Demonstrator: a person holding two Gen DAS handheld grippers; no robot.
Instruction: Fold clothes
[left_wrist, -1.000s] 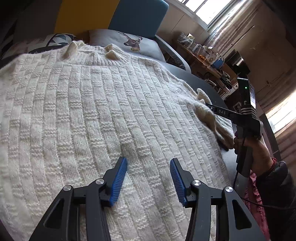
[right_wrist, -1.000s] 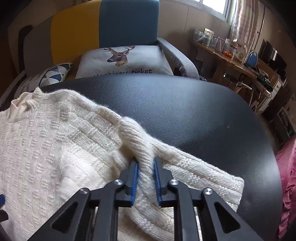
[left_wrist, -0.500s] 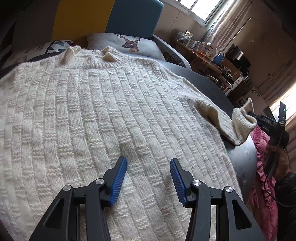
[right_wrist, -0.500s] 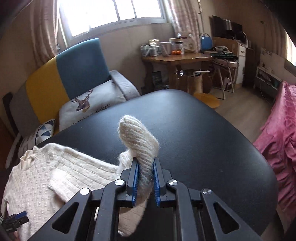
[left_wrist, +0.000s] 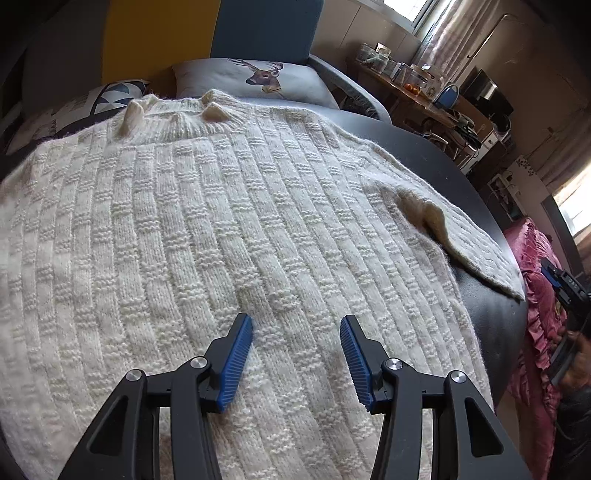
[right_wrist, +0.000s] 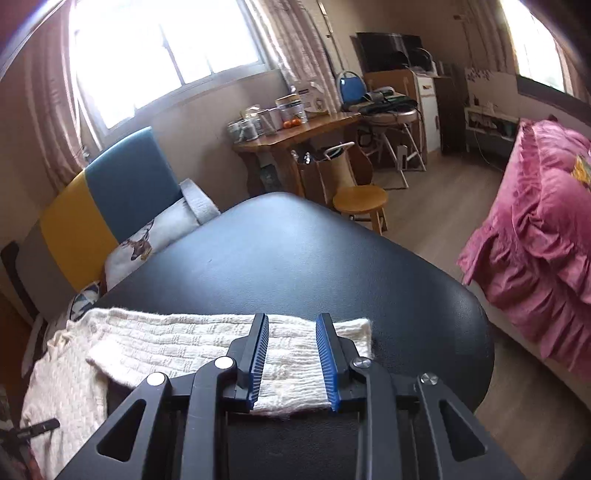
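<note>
A cream knitted sweater (left_wrist: 207, 229) lies spread flat on a black table (left_wrist: 447, 162), collar toward the sofa. My left gripper (left_wrist: 295, 332) hovers open just above the sweater's lower body, nothing between its blue pads. The sweater's right sleeve (left_wrist: 476, 251) stretches out flat to the table's right edge. In the right wrist view that sleeve (right_wrist: 207, 347) lies straight across the table (right_wrist: 295, 258), and my right gripper (right_wrist: 291, 350) stands open above its cuff end, the pads either side of it and apart from it. The right gripper (left_wrist: 565, 284) also shows at the right edge of the left wrist view, held by a hand.
A sofa with a yellow and blue back (right_wrist: 103, 206) and a deer-print cushion (left_wrist: 258, 77) stands behind the table. A wooden desk with jars (right_wrist: 291, 125), a round stool (right_wrist: 360, 201) and a pink bedcover (right_wrist: 535, 221) are to the right.
My right gripper carried the sleeve out to the right, laid it flat on the table and opened, letting it go. The left gripper stayed open over the sweater's body.
</note>
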